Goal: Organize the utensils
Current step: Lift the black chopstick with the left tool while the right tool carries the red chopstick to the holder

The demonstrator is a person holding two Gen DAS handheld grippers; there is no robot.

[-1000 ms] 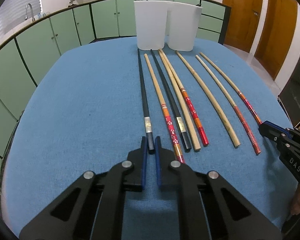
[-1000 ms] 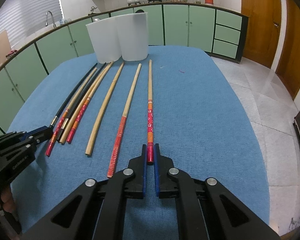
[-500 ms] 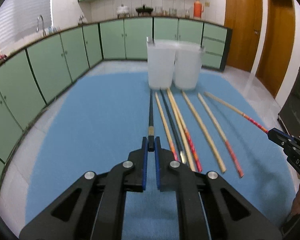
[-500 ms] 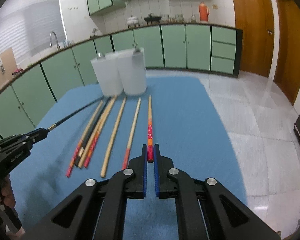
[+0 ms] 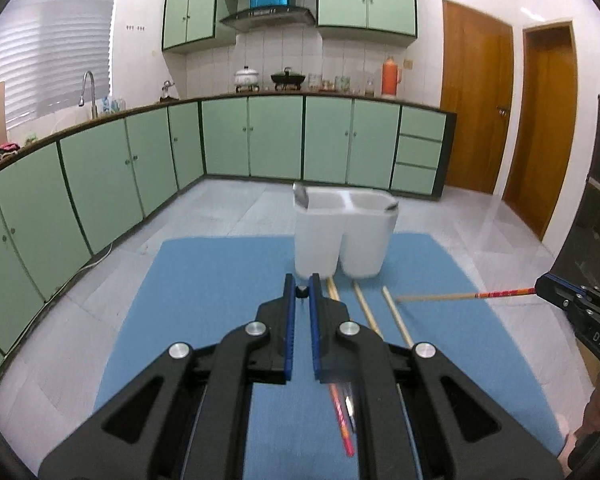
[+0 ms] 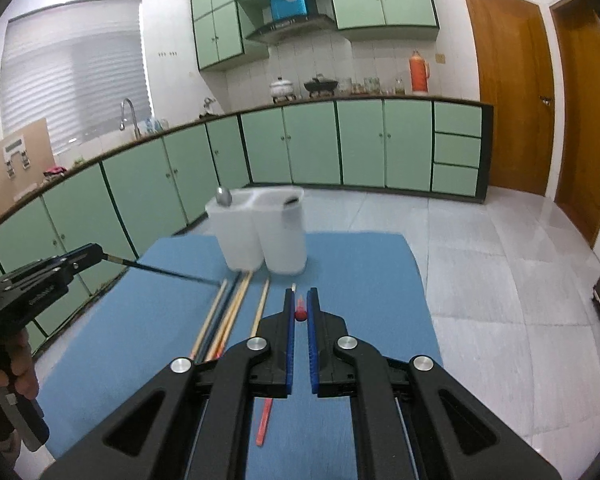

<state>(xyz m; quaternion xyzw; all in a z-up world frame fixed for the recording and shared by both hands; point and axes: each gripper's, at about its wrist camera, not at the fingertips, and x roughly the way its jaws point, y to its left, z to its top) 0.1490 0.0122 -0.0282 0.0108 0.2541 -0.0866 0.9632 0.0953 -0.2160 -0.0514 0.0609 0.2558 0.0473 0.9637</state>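
Black chopstick (image 6: 160, 271): light, stiff, slick, pinched at its butt end by left gripper (image 5: 301, 291), so it'll likely swing. Red-tipped chopstick (image 5: 464, 296) same, clamped in right gripper (image 6: 300, 314). Both off the blue mat (image 6: 364, 264), tips toward white holder (image 6: 260, 236). Each shaft shows only in the opposite cam.

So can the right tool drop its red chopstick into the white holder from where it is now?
Probably yes. The right tool grips the red chopstick raised off the blue mat, and nothing lies between it and the white holder.
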